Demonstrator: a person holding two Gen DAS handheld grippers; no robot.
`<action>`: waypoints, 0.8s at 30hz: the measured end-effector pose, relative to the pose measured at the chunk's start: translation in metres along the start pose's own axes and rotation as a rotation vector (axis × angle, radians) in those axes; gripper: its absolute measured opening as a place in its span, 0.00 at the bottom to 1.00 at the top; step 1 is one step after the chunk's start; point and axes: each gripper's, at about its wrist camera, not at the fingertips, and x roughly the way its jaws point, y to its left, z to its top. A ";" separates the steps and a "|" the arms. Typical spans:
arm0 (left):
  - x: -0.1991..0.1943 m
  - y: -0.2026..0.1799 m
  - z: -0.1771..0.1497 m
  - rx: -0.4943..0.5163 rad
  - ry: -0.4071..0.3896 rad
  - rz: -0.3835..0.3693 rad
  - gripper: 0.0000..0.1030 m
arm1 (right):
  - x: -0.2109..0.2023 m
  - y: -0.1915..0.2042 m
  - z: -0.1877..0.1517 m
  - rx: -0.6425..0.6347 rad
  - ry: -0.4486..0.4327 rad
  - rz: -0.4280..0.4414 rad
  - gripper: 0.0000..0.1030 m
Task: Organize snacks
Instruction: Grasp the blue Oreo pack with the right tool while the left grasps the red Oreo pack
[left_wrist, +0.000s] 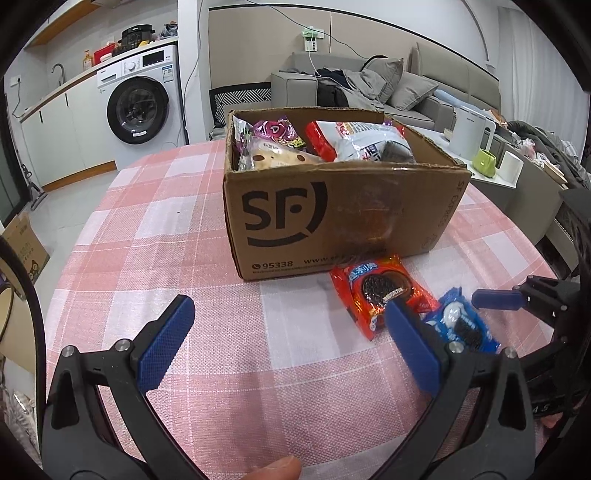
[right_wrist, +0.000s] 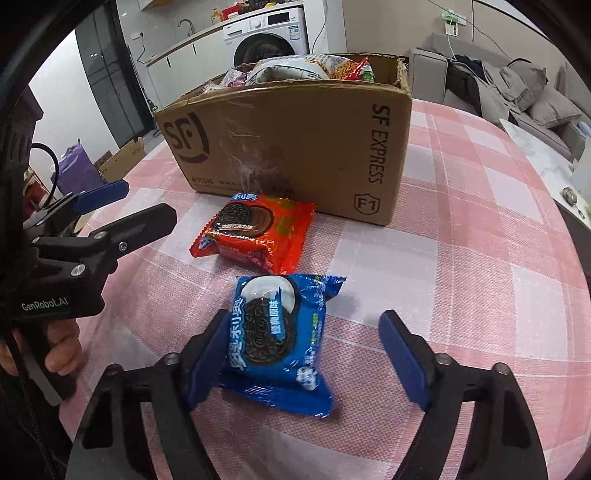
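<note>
Mostly packed: cardboard box (right_wrist: 295, 140) beyond both grippers already full of snacks. Left: red cookie pack (right_wrist: 255, 232) ahead, blue cookie pack (right_wrist: 277, 332) between right gripper (right_wrist: 306, 354) jaws, unclamped. Left gripper (left_wrist: 288, 317) spread wide, empty.

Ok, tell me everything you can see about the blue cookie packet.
The blue cookie packet is a glossy plastic pillow pack, sealed, printed with a dark sandwich cookie and white cream. It lies flat on the pink checked tablecloth, near the orange cookie packet. It sits between the right gripper fingers; the left finger is at its edge, the other stands clear.
</note>
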 end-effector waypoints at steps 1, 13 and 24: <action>0.001 0.000 0.000 0.000 0.001 0.000 1.00 | 0.000 -0.001 0.000 0.001 -0.001 0.002 0.73; 0.013 -0.008 -0.002 0.003 0.039 -0.035 0.99 | -0.012 -0.007 -0.003 0.007 -0.046 0.030 0.44; 0.026 -0.031 -0.004 0.030 0.075 -0.065 0.99 | -0.039 -0.025 0.002 0.043 -0.109 0.012 0.44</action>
